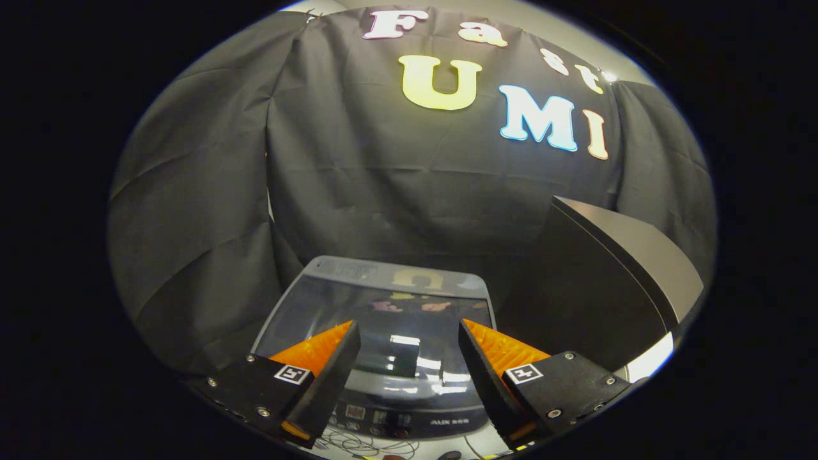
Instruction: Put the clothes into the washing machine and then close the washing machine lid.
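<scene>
A small grey top-loading washing machine (pixel 383 300) stands below and ahead of my fingers, against the black cloth wall. Its dark glass lid (pixel 390 319) lies flat and shut, mirroring ceiling lights. A control strip (pixel 409 418) runs along its near edge. My gripper (pixel 409 332) hovers above the lid, open, with nothing between its fingers. The clothes are hidden; the lid's reflections keep me from seeing inside the drum.
A large dark slanted panel (pixel 613 275) rises just right of the machine, close to my right finger (pixel 492 358). Thin cables (pixel 358 444) lie on the pale surface in front of the machine. Black cloth closes the back and left.
</scene>
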{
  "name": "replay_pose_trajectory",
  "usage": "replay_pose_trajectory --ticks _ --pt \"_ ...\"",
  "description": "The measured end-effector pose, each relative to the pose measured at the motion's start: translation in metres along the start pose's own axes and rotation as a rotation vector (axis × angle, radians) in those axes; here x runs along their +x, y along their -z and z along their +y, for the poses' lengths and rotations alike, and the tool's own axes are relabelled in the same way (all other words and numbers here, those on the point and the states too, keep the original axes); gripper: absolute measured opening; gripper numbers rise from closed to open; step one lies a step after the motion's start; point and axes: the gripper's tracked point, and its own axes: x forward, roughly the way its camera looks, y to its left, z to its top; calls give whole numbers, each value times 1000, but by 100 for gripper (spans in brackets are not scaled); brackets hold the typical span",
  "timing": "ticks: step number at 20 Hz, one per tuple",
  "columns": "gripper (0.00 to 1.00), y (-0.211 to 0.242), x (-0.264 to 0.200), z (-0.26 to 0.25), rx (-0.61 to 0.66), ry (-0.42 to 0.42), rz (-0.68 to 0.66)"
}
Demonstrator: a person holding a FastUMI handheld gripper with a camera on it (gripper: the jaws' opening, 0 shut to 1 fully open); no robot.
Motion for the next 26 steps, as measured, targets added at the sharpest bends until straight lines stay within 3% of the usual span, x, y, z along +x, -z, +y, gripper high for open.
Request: replay_pose_trajectory --ticks 3,15,20,26 --pt "95 32 -39 -14 -51 -18 8" --pt "96 90 -222 -87 -28 -168 -118" --pt "95 79 -308 -144 36 -149 -248" --pt "95 77 -372 -203 82 -84 -381"
